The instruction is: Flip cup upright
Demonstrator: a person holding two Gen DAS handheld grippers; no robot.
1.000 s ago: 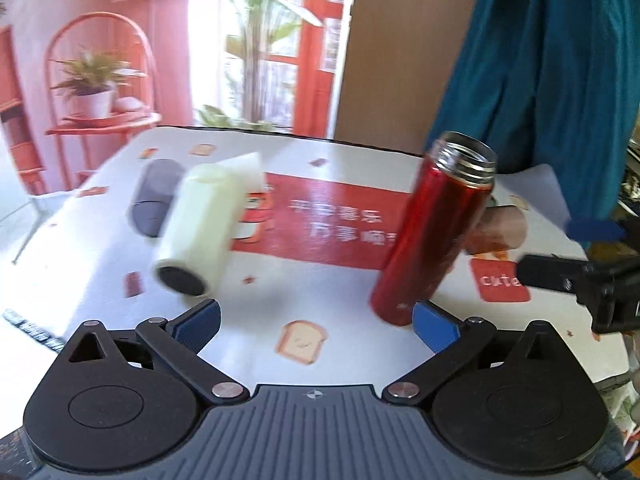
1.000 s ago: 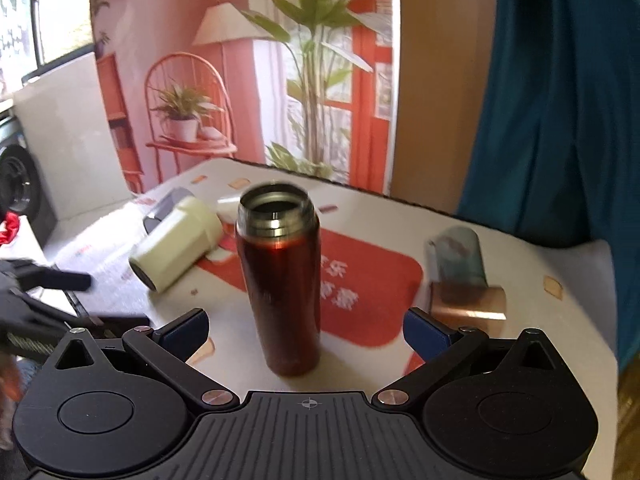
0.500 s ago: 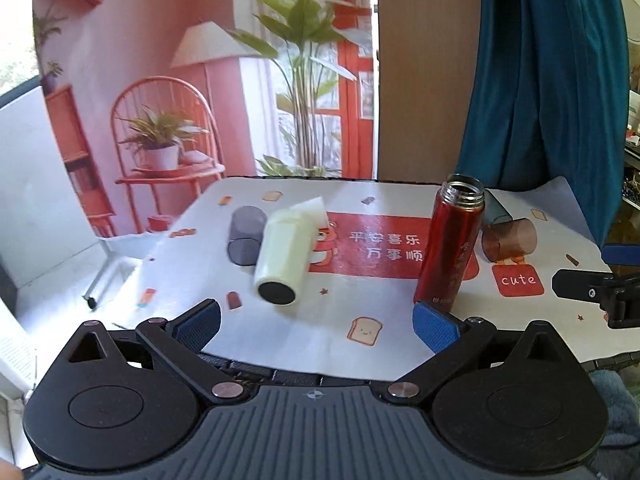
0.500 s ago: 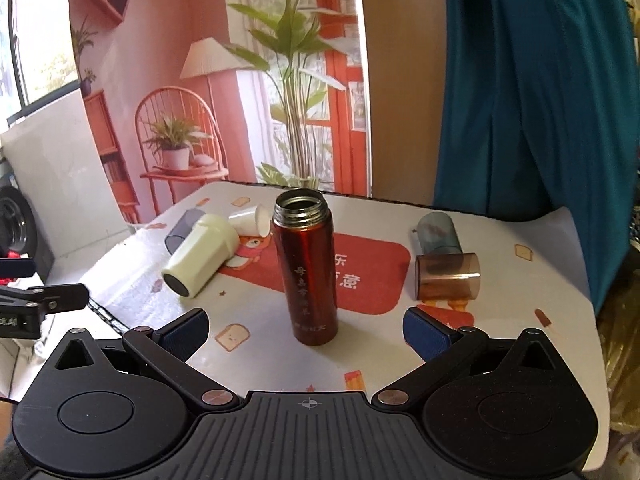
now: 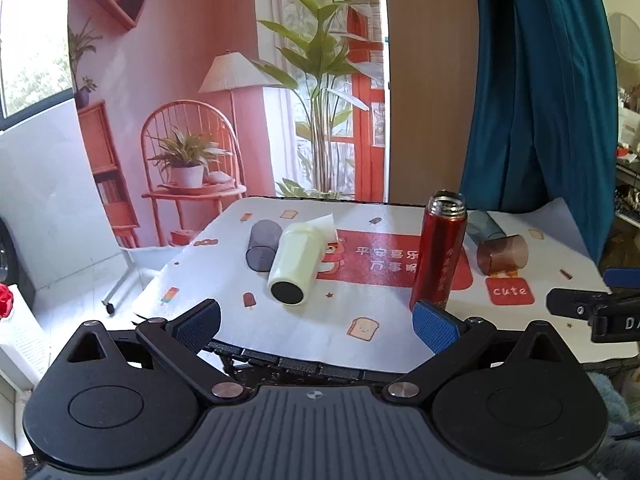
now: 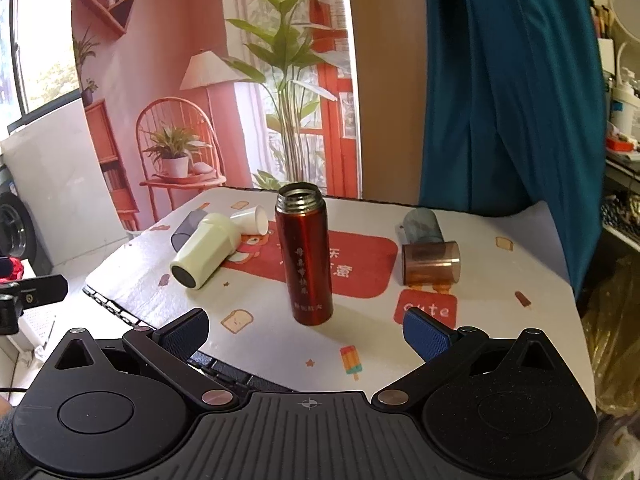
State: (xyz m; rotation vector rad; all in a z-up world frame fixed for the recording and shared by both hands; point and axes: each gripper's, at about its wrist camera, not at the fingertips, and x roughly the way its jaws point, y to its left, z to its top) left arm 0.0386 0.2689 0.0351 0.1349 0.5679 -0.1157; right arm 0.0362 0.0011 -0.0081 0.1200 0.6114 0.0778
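A red metal flask (image 5: 438,254) stands upright with its mouth open on the white printed table cover; it also shows in the right wrist view (image 6: 306,258). A cream cup (image 5: 294,263) lies on its side, base towards me, also in the right wrist view (image 6: 206,250). My left gripper (image 5: 316,320) is open and empty, back at the table's near edge. My right gripper (image 6: 306,334) is open and empty, short of the flask.
A dark grey cup (image 5: 262,244), a small white cup (image 6: 250,219), a brown translucent cup (image 6: 430,262) and a grey-blue cup (image 6: 420,223) all lie on their sides. A teal curtain (image 6: 500,80) hangs behind on the right. The table's left edge (image 6: 116,304) drops to the floor.
Both grippers have pulled back and up from the table. The red flask, near both grippers and tilted in the left view a second ago, now stands upright and farther off.
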